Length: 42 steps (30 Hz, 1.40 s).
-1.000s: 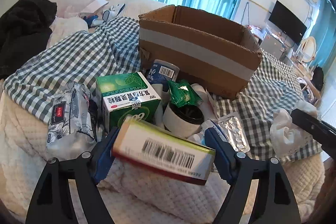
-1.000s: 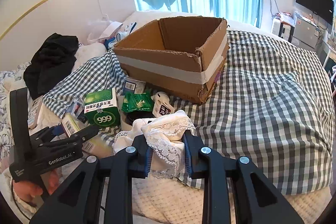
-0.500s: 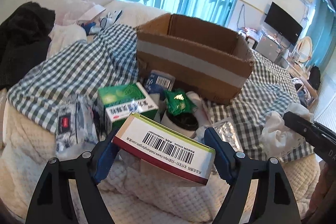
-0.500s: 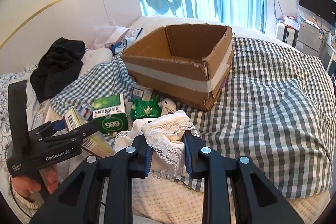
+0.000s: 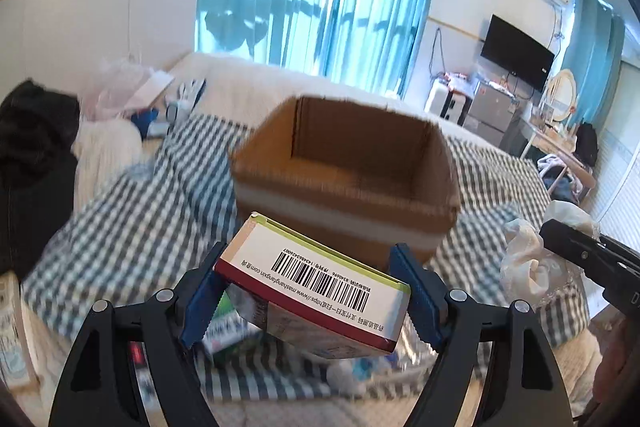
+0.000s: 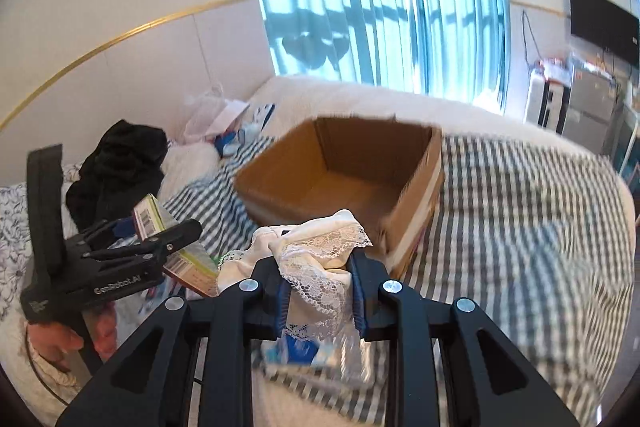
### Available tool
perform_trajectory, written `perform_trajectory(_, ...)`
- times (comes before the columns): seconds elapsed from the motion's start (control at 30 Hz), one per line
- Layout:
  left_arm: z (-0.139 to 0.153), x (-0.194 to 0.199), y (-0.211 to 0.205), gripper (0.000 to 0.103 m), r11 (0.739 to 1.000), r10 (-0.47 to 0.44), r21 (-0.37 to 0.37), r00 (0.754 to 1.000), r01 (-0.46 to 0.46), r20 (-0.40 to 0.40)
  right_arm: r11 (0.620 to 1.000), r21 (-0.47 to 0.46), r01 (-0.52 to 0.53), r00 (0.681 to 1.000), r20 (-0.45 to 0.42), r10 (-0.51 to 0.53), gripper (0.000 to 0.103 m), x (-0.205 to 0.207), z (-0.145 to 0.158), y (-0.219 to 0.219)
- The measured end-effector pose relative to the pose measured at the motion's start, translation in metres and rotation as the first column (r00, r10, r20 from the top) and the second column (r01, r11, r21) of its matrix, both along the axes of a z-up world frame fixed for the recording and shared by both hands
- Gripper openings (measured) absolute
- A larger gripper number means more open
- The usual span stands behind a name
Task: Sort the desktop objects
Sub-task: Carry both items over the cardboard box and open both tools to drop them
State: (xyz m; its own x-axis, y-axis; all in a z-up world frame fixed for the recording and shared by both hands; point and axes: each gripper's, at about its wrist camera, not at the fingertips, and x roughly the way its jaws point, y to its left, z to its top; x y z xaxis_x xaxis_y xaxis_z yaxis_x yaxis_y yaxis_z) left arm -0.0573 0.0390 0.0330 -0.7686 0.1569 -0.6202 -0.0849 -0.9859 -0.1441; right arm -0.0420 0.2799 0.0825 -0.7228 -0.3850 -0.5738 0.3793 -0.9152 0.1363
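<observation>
Cardboard box [image 5: 348,183] sits mid-frame; below it the left gripper [image 5: 310,291] clamps a barcoded carton [image 5: 316,279], while the right gripper [image 6: 318,297], bottom centre, pinches white lace cloth [image 6: 316,247].

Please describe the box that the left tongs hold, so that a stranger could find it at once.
Find the open cardboard box on the checked blanket. In front of it, the left tongs grip a flat white carton by its ends. Only this one shows a black barcode, a green edge and a dark red edge.
</observation>
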Motion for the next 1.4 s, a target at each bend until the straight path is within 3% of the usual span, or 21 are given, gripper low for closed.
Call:
perform_trajectory(0.1, 0.022, -0.023, 0.004, 0.082, 1.0, -0.016, -0.013, 0.999, 0.015, -0.045, 1.0, 0.012, 0.009, 0.999, -0.039, -0.009, 0.024, -0.025, 0.011, -0.006)
perform_trajectory(0.33, 0.058, -0.077, 0.011, 0.082, 1.0, -0.012, 0.014, 0.99, 0.014, -0.141, 1.0, -0.008, 0.022, 0.999, -0.029, -0.022, 0.024, -0.093, 0.012, -0.023)
perform_trajectory(0.53, 0.041, -0.131, 0.015, 0.082, 0.998, 0.04, 0.06, 0.99, -0.032, -0.134, 0.995, -0.078, 0.065, 0.998, 0.022, -0.063, 0.025, -0.138, -0.019, -0.019)
perform_trajectory(0.73, 0.007, -0.164, 0.02, 0.082, 0.996, 0.082, 0.043, 0.993, -0.079, -0.086, 0.995, -0.058, 0.083, 0.995, 0.063, -0.079, 0.027, -0.158, -0.049, -0.012)
perform_trajectory(0.8, -0.002, -0.171, 0.021, 0.082, 0.996, 0.087, 0.033, 0.993, -0.085, -0.077, 0.992, -0.068, 0.105, 0.993, 0.053, -0.102, 0.058, -0.159, -0.052, -0.006)
perform_trajectory(0.83, -0.007, -0.174, 0.023, 0.083, 0.996, 0.092, 0.023, 0.994, -0.09, -0.067, 0.99, -0.081, 0.119, 0.992, 0.051, -0.115, 0.079, -0.158, -0.052, -0.003)
perform_trajectory(0.97, -0.013, -0.174, 0.022, 0.1, 0.994, 0.112, -0.006, 0.993, -0.112, -0.044, 0.98, -0.149, 0.135, 0.991, 0.024, -0.133, 0.081, -0.151, -0.041, 0.013)
perform_trajectory(1.2, 0.002, -0.153, 0.021, 0.101, 0.99, 0.123, -0.066, 0.992, -0.124, -0.027, 0.973, -0.171, 0.153, 0.988, 0.012, -0.153, 0.081, -0.131, -0.013, 0.022)
perform_trajectory(1.4, 0.028, -0.104, 0.013, 0.103, 0.984, 0.114, -0.131, 0.992, -0.119, -0.05, 0.983, -0.139, 0.117, 0.992, -0.039, -0.124, 0.081, -0.085, 0.022, 0.005)
